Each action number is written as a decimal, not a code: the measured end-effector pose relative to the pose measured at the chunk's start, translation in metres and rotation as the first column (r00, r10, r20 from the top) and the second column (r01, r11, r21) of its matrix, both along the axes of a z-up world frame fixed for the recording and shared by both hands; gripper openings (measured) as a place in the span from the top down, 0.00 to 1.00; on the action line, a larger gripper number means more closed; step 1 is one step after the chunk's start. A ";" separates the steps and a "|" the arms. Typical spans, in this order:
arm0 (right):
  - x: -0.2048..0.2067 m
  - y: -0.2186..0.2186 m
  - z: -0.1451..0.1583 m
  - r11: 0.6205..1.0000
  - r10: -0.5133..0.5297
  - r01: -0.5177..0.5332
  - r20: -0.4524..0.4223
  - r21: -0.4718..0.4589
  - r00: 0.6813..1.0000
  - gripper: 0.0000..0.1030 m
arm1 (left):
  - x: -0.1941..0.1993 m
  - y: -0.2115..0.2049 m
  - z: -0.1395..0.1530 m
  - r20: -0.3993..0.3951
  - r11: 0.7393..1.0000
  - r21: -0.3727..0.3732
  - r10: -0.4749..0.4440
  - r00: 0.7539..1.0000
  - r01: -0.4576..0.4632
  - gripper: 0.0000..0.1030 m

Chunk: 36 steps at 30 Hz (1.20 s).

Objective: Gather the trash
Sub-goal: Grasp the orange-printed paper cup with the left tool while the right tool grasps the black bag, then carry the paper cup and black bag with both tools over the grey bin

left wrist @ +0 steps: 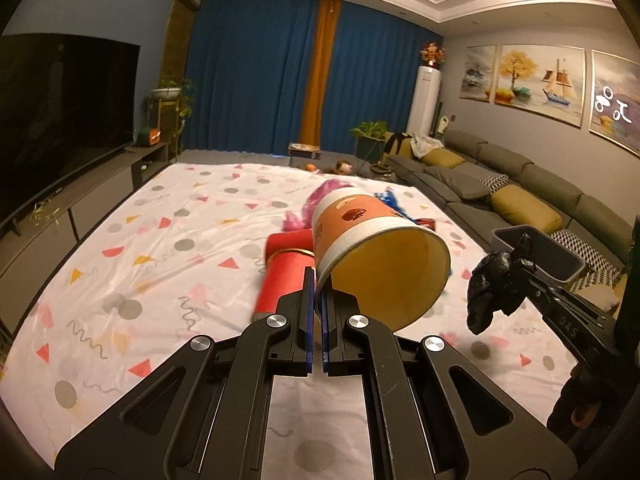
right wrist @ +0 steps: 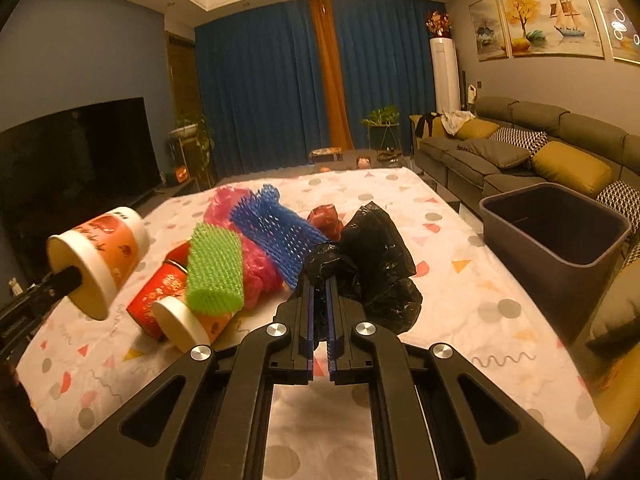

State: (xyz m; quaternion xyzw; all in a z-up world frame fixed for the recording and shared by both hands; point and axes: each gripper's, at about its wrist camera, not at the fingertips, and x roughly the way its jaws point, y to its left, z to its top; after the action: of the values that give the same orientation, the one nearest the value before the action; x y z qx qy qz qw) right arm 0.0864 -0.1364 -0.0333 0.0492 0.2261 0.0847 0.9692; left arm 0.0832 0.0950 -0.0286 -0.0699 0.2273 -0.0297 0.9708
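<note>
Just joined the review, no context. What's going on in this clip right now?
A person with two handheld grippers is clearing trash off a table covered with a patterned cloth. The left gripper is shut on the rim of an orange paper cup, lifted clear. The right gripper is shut on a black plastic bag. The grey bin sits to the right, apparently empty. A green foam net, a blue foam net and a red can remain.

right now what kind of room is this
Most likely a home living room: a long grey sofa with cushions along the right wall, a large dark TV on a low cabinet opposite, blue curtains at the far end, and framed paintings above the sofa.
</note>
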 end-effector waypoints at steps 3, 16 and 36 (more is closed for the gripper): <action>-0.008 -0.009 0.006 1.000 -0.002 0.002 0.014 0.010 1.000 0.94 | -0.002 -0.013 0.004 0.007 1.000 0.012 -0.017 1.000 0.017 0.98; -0.030 -0.048 0.019 0.999 -0.040 0.038 0.057 0.031 0.998 0.94 | 0.006 -0.063 0.007 0.013 0.994 0.047 -0.095 0.995 0.094 0.98; -0.030 -0.098 0.023 0.995 -0.101 0.099 0.088 0.027 0.991 0.94 | 0.037 -0.128 0.013 0.020 0.980 0.074 -0.188 0.982 0.187 0.98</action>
State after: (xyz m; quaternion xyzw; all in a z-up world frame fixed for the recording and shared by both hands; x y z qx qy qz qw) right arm 0.0560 -0.2343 -0.0102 0.0674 0.1790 0.0408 0.9807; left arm 0.1197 -0.0335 -0.0160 -0.0128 0.2209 -0.1138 0.9686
